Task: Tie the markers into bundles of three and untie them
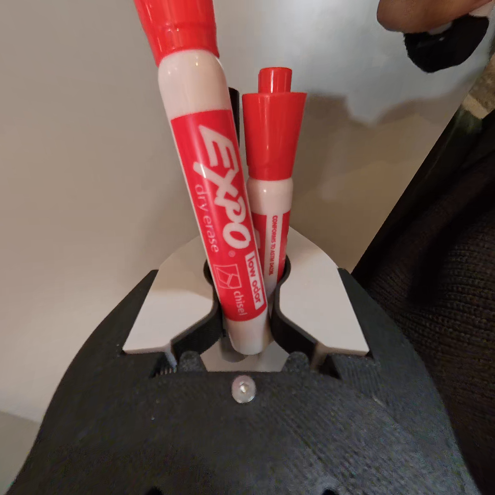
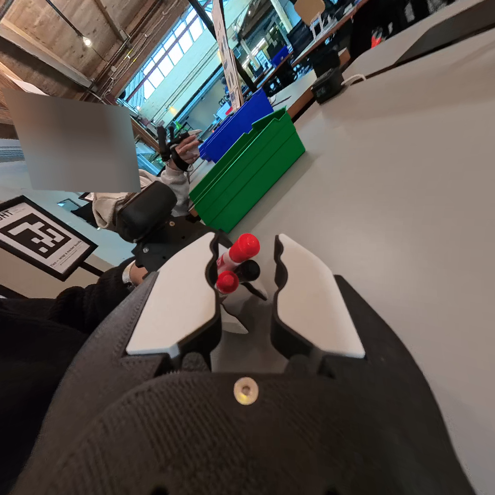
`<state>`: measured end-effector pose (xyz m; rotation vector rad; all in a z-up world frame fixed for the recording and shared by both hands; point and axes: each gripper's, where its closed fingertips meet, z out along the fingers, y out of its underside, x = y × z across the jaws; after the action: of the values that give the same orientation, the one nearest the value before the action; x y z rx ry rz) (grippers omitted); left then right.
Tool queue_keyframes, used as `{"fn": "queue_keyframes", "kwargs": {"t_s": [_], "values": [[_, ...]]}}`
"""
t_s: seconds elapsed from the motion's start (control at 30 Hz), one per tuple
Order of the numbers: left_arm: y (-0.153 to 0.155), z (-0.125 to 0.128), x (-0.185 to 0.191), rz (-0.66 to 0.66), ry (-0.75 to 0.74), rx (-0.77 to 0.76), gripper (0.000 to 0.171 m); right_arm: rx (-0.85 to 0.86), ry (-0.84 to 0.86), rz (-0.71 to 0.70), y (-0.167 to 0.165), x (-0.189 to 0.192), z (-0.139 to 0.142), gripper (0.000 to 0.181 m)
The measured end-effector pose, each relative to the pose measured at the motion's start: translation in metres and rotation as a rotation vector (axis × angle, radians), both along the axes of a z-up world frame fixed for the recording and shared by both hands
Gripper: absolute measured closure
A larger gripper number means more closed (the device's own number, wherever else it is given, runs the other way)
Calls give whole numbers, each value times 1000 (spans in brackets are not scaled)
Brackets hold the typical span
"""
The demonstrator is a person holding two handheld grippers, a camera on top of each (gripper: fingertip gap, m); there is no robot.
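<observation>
My left gripper (image 1: 246, 278) is shut on a bundle of markers that stand up out of it over a white table (image 1: 80, 187). The big red-and-white marker (image 1: 211, 192) leans left. A second red marker (image 1: 272, 150) stands beside it, cap end away. A black marker (image 1: 235, 107) shows only as a sliver behind them. In the right wrist view my right gripper (image 2: 245, 257) is open, its fingers either side of the marker ends: a large red end (image 2: 245, 247), a black end (image 2: 250, 269) and a small red end (image 2: 227, 281). Neither finger clearly touches them.
A green bin (image 2: 249, 174) and a blue bin (image 2: 238, 126) stand on the white table (image 2: 388, 214) beyond the markers. A black box (image 2: 326, 85) sits farther back. A framed black-and-white tag sign (image 2: 40, 235) stands at left. A person's hand (image 1: 428, 29) is at top right.
</observation>
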<state>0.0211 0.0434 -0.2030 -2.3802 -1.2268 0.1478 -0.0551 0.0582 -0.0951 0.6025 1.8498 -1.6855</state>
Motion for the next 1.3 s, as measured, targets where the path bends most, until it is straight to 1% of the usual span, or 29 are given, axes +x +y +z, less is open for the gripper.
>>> {"fn": "queue_keyframes", "kwargs": {"t_s": [0.07,0.13,0.2,0.27,0.4,0.5,0.7,0.77,0.93,1.0,1.17,1.3], "values": [[2,-1,1,-23,-10,-15,127,13,-72,32,1,5,-6,145],[6,-2,0,-41,-22,-4,127,-9,-186,72,3,10,-9,148],[11,-3,-1,-60,-32,1,127,-51,-287,93,8,11,-7,162],[13,-4,-2,-78,-40,-11,128,-61,-303,82,14,10,-7,162],[16,-7,-3,-110,-77,-30,127,-31,-170,68,24,12,-6,163],[17,-7,-5,-117,-89,-29,125,21,-72,63,27,18,-11,163],[21,-7,-3,-148,-109,-48,125,33,-16,55,31,20,-11,162],[22,-7,-1,-158,-118,-58,125,40,28,56,31,22,-10,162],[21,-7,7,-170,-146,-64,125,122,232,100,25,34,-17,164],[20,-6,9,-167,-157,-62,126,123,292,101,23,36,-15,164],[16,-6,14,-155,-173,-61,125,132,316,120,21,37,-17,164],[12,-6,17,-138,-182,-64,126,98,316,98,22,29,-9,159]]}}
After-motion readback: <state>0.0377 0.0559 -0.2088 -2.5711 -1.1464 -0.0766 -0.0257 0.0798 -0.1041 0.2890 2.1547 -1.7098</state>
